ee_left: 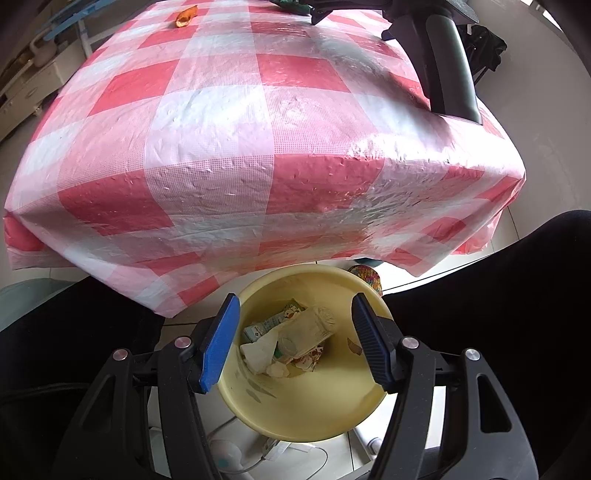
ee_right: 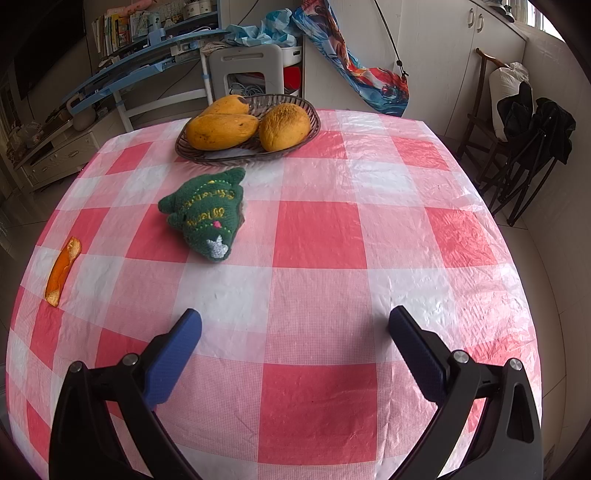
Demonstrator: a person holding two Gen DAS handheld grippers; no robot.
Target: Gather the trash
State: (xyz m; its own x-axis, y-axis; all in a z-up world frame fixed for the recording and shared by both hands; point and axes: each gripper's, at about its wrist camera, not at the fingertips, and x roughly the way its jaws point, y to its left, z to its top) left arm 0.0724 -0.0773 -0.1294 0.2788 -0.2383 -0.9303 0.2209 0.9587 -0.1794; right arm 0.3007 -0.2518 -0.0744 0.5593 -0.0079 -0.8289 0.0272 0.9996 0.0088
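My left gripper (ee_left: pixel 295 314) hangs open over a yellow bin (ee_left: pixel 295 406) on the floor by the table's near edge, with nothing between its blue pads. Inside the bin lie a crushed clear bottle (ee_left: pixel 306 328), a small carton (ee_left: pixel 267 323), crumpled tissue (ee_left: pixel 260 350) and other scraps. An orange peel (ee_right: pixel 62 267) lies on the red-and-white checked tablecloth (ee_right: pixel 314 236) at the left edge; it also shows far off as orange peel (ee_left: pixel 184 16) in the left wrist view. My right gripper (ee_right: pixel 295 325) is open above the cloth, holding nothing.
A green knitted toy (ee_right: pixel 207 212) lies mid-table. Behind it stands a wicker basket (ee_right: pixel 314 122) with mangoes (ee_right: pixel 221 131). The right gripper's black handle (ee_left: pixel 447 62) hovers over the table's right side. Dark-clothed legs (ee_left: pixel 498 314) flank the bin. Cables (ee_left: pixel 236 458) lie on the floor.
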